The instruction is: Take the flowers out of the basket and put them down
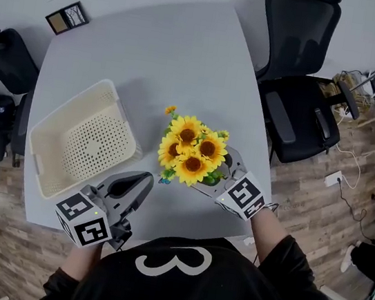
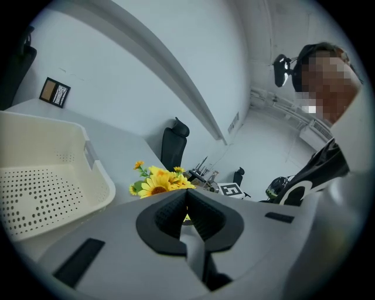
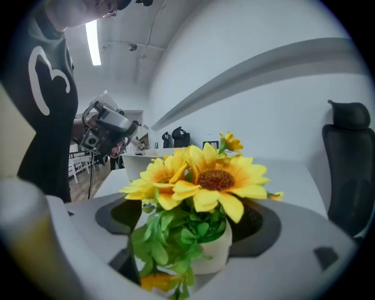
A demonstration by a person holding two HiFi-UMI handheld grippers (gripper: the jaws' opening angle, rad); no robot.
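A bunch of yellow artificial sunflowers (image 1: 191,150) in a small white pot (image 3: 214,249) stands upright on the grey table (image 1: 166,59), to the right of the cream perforated basket (image 1: 69,107). My right gripper (image 1: 215,174) reaches in from the near right. Its jaws stand wide on either side of the pot, and a gap shows at the left pad. In the right gripper view the flowers (image 3: 205,176) fill the space between the jaws (image 3: 193,214). My left gripper (image 1: 144,181) hovers off the basket's near right corner, shut and empty. The flowers (image 2: 158,183) show beyond its tips (image 2: 186,196).
The basket (image 2: 58,140) holds nothing. A small framed picture (image 1: 67,17) lies at the table's far left corner. Black office chairs (image 1: 299,79) stand off the right edge, and another chair (image 1: 1,62) stands at the left. The table's near edge runs just below both grippers.
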